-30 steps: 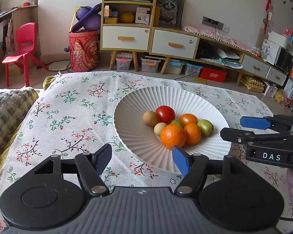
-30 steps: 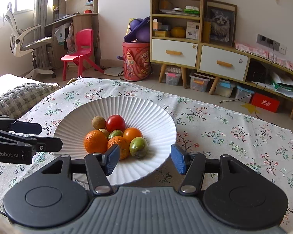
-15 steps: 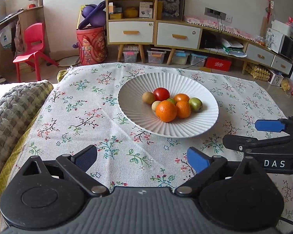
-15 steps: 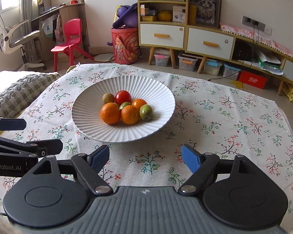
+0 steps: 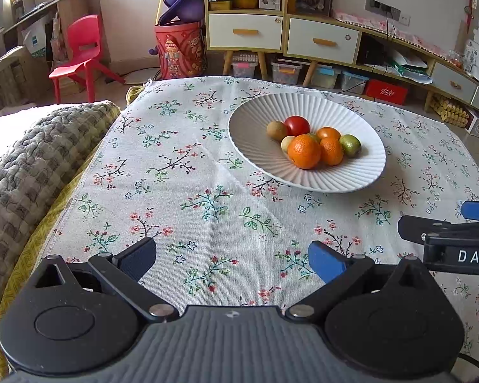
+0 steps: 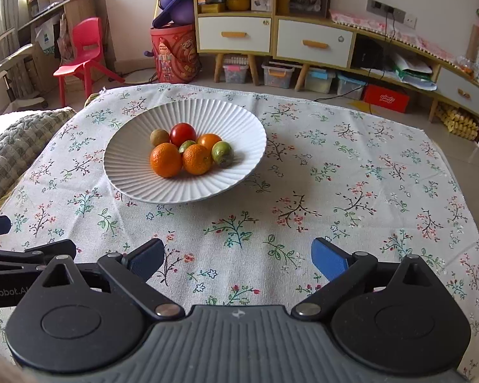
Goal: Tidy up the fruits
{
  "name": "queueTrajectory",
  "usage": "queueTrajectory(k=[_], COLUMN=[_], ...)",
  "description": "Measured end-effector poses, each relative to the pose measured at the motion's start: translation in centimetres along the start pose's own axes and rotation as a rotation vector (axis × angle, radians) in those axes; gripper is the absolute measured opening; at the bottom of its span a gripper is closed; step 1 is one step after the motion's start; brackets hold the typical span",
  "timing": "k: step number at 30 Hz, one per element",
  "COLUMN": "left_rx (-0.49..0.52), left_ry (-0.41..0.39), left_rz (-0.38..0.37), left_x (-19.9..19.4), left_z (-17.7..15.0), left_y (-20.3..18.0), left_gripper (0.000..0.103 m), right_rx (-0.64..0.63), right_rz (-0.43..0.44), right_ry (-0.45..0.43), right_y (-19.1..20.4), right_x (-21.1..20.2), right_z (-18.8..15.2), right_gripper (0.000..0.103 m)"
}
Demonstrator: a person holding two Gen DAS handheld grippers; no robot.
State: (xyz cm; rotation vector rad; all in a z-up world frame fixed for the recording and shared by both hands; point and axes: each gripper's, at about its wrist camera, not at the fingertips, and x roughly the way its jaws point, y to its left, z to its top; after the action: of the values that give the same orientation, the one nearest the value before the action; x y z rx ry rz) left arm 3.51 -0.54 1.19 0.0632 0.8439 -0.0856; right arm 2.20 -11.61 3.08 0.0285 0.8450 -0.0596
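Observation:
A white ribbed plate (image 5: pixel 265 156) (image 6: pixel 134 172) sits on the floral tablecloth and holds several fruits: a large orange (image 5: pixel 304 151) (image 6: pixel 166 160), a smaller orange (image 5: pixel 331 150) (image 6: pixel 197 159), a red tomato (image 5: pixel 297 124) (image 6: pixel 183 133), a brown kiwi (image 5: pixel 276 130) (image 6: pixel 159 136) and a green fruit (image 5: pixel 350 145) (image 6: pixel 222 153). My left gripper (image 5: pixel 231 258) is open and empty, over the cloth well short of the plate. My right gripper (image 6: pixel 236 258) is open and empty, also short of the plate. Each gripper shows at the edge of the other's view.
The floral tablecloth (image 5: pixel 188 191) covers the table. A grey knitted blanket (image 5: pixel 19 172) lies at the left edge. Behind the table stand a red chair (image 5: pixel 79 51), a red bucket (image 5: pixel 178 49) and low cabinets (image 5: pixel 284 35) with storage boxes.
Both grippers have pulled back from the plate toward the near table edge, and their jaws have opened wider. The fruits on the plate have not moved.

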Motion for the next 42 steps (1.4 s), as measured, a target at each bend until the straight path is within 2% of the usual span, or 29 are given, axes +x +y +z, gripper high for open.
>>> queueTrajectory(k=[14, 42], left_rx=[0.008, 0.006], left_ry=[-0.006, -0.007], left_rz=[0.008, 0.018], left_x=[-0.26, -0.22], left_z=[-0.03, 0.07], left_y=[-0.18, 0.01], left_gripper=[0.092, 0.092], right_rx=[-0.037, -0.032], right_rz=[-0.009, -0.006], right_ry=[0.015, 0.018], right_y=[0.72, 0.67], right_x=[0.04, 0.07], right_z=[-0.73, -0.71], right_gripper=[0.101, 0.102])
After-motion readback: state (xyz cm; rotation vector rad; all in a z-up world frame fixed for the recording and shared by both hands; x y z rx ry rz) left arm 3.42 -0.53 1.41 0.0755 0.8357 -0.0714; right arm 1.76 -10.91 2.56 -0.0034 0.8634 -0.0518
